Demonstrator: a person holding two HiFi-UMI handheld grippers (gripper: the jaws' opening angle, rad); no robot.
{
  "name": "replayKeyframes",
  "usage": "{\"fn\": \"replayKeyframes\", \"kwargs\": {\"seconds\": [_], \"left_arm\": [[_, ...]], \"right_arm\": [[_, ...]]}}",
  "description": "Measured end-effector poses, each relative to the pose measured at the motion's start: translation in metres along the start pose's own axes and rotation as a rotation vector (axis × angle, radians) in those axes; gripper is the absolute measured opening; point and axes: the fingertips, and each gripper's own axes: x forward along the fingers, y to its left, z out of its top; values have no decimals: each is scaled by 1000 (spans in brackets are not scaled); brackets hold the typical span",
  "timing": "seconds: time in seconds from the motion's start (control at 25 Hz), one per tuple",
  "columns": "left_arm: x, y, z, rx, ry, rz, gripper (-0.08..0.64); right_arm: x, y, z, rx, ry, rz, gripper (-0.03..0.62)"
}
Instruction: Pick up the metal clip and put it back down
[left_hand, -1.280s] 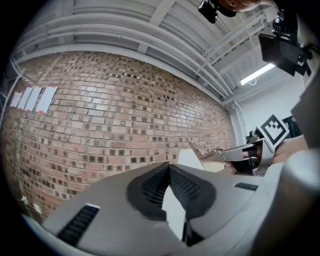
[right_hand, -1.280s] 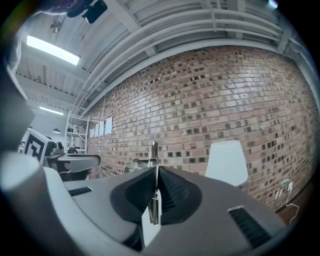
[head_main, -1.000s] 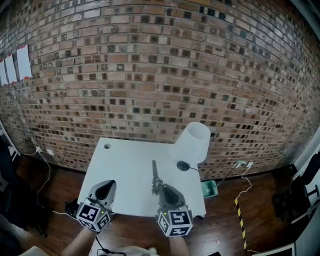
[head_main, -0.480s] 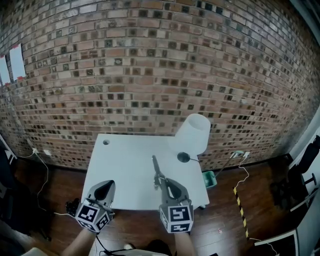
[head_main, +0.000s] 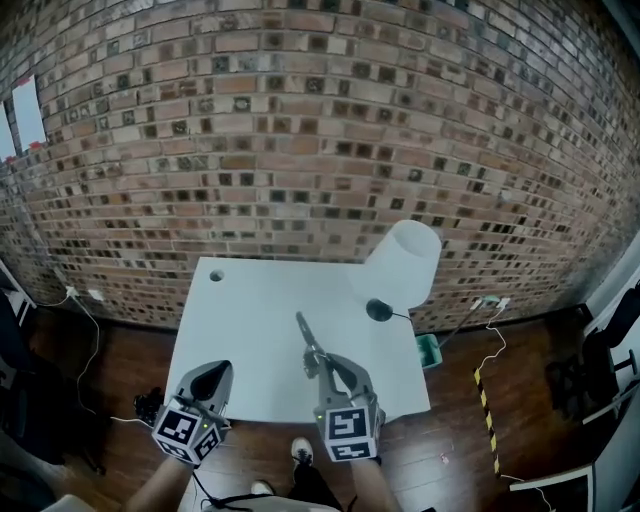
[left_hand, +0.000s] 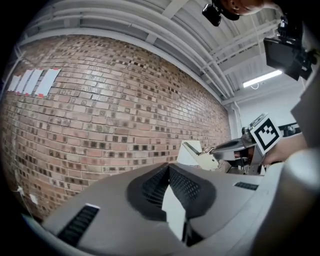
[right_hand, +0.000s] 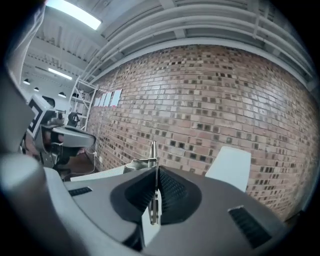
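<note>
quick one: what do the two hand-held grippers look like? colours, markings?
Both match: the left hand-held gripper and right hand-held gripper have smooth grey moulded shells tapering to a point, with black ribbed pads inside. Each carries a white cube printed with black square markers at the hand end. No sleeves in view.

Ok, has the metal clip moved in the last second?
Yes, slightly. Held by the right hand-held gripper, the metal clip has swung its tip left, away from the lamp base.
</note>
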Motion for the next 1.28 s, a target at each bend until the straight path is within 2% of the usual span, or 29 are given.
{"fn": "replayKeyframes", "kwargs": {"seconds": [0.2, 0.36, 0.48, 0.72, 0.96, 1.12, 1.28], "left_arm": [[32, 12, -9, 3, 34, 26, 11], [55, 23, -12, 21, 72, 53, 11], [67, 29, -18, 6, 119, 71, 11], [86, 42, -30, -23, 177, 114, 11], [91, 59, -53, -7, 203, 148, 11], [98, 49, -49, -32, 229, 131, 11], [93, 51, -58, -18, 240, 128, 11]], "right_arm": [[60, -4, -53, -216, 136, 33, 5], [104, -1, -93, -436, 216, 101, 5], [131, 10, -123, -571, 263, 170, 5], [171, 40, -173, -682, 324, 316, 5], [195, 66, -207, -875, 324, 403, 5], [200, 77, -220, -882, 326, 445, 5], [197, 86, -232, -894, 335, 462, 5]]}}
